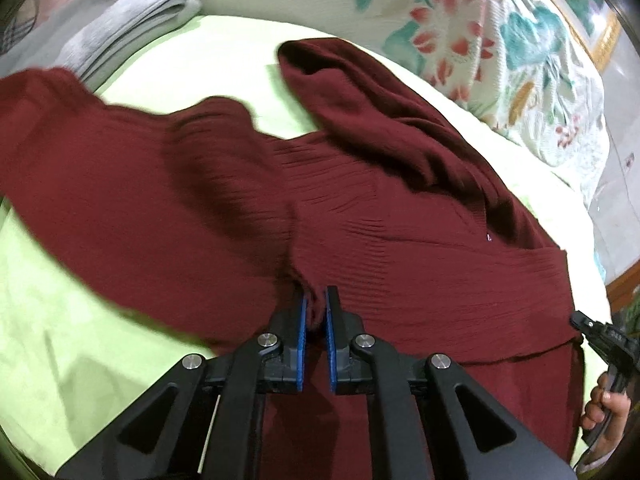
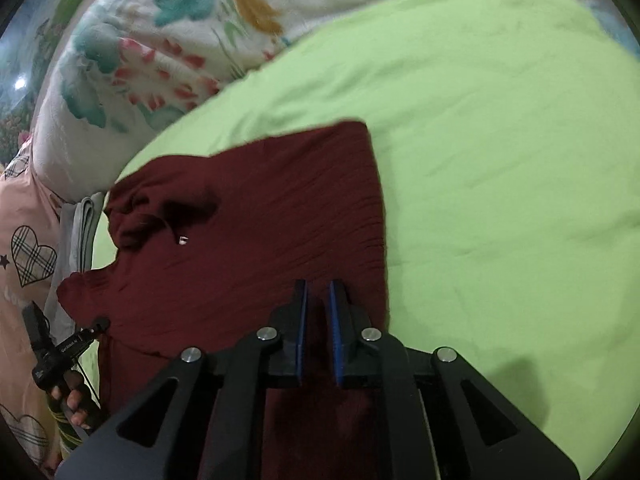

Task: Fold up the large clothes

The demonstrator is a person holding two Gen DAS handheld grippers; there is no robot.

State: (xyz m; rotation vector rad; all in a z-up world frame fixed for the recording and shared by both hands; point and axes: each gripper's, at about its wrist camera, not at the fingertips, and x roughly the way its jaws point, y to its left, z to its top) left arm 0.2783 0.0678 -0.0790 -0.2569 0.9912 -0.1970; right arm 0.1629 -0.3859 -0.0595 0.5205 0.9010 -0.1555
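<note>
Two handheld grippers work over one dark red ribbed knit garment (image 1: pixel 380 240) spread on a bed with a light green sheet (image 1: pixel 48 312). Left gripper (image 1: pixel 316 312): blue-padded jaws nearly closed, a bunched ridge of the red knit pinched between them. From that pinch the fabric fans out; one blurred sleeve-like part runs away from the garment's body toward a folded grey cloth (image 1: pixel 132 12) lying at the far edge of the sheet, another thicker fold lies across the garment toward a white floral quilt (image 1: pixel 500 40) heaped beyond it.

Right gripper (image 2: pixel 318 312): jaws almost shut with a narrow gap, sitting at the garment's near edge close to its straight side hem; red fabric shows in the gap, but whether the pads actually press it cannot be told. Bare green sheet lies past that hem. A small white tag (image 2: pixel 183 240) shows on the garment near its bunched, rumpled end.

Each wrist view catches the other gripper at the garment's border, with the person's fingers (image 1: pixel 608 404) wrapped around its handle. Pink cloth with checked hearts (image 2: pixel 28 256) sits beside the garment, past the grey cloth.
</note>
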